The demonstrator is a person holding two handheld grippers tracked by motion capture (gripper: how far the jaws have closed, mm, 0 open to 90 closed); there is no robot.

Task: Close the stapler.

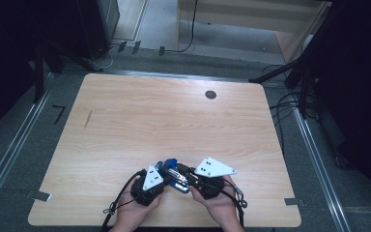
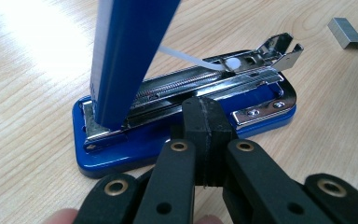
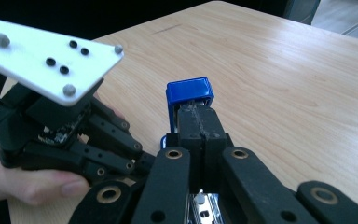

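Observation:
A blue stapler (image 1: pixel 173 173) lies open near the table's front edge, between my two grippers. In the left gripper view its blue base (image 2: pixel 121 149) sits flat, the metal staple channel (image 2: pixel 191 86) is bare, and the blue lid (image 2: pixel 126 51) stands up steeply. My left gripper (image 2: pixel 204 116) is shut, its tips against the side of the channel. My right gripper (image 3: pixel 198 122) is also shut. Its tips rest against the underside of the raised lid (image 3: pixel 189 90). A strip of staples (image 2: pixel 346 32) lies on the wood beyond the stapler.
The wooden table (image 1: pixel 140 116) has a round cable hole (image 1: pixel 210 94) at the back right and a short dark mark (image 1: pixel 87 119) at the left. Cables and stand legs lie on the floor around it. A hand (image 3: pixel 23 184) holds the left gripper close beside the right one.

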